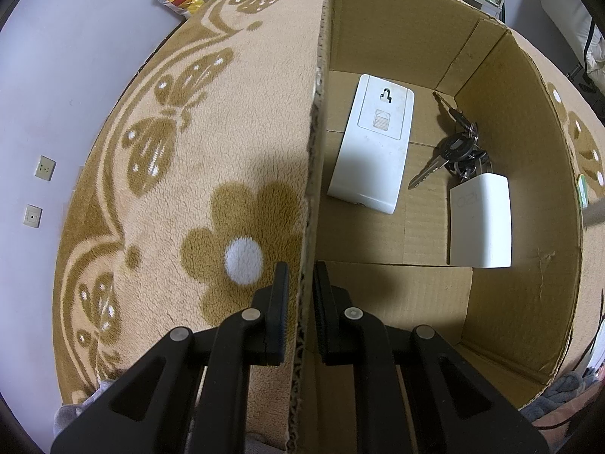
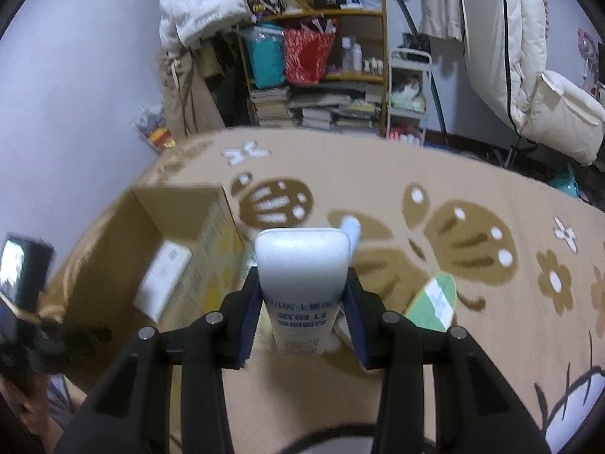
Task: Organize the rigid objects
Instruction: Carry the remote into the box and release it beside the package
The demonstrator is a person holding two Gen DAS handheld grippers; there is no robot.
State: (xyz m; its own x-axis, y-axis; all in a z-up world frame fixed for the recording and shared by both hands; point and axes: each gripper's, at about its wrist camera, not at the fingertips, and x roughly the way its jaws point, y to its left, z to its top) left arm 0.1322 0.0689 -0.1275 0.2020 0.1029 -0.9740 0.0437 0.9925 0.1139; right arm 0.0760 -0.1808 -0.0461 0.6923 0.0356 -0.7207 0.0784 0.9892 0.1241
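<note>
The right gripper (image 2: 302, 295) clamps a white tube (image 2: 302, 265), long axis pointing away along the fingers. The cardboard box (image 2: 211, 234) lies to its left (and lower). The left gripper (image 1: 300, 302) pinches that box's wall (image 1: 314, 151), steadying it.

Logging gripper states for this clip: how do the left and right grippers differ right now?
The left gripper pinches the cardboard box's thin side wall, jaws nearly shut; the right gripper clamps a white bottle, jaws spread wider. The left is at the box; the right hangs over the patterned blanket. Both are black with two fingers.
</note>
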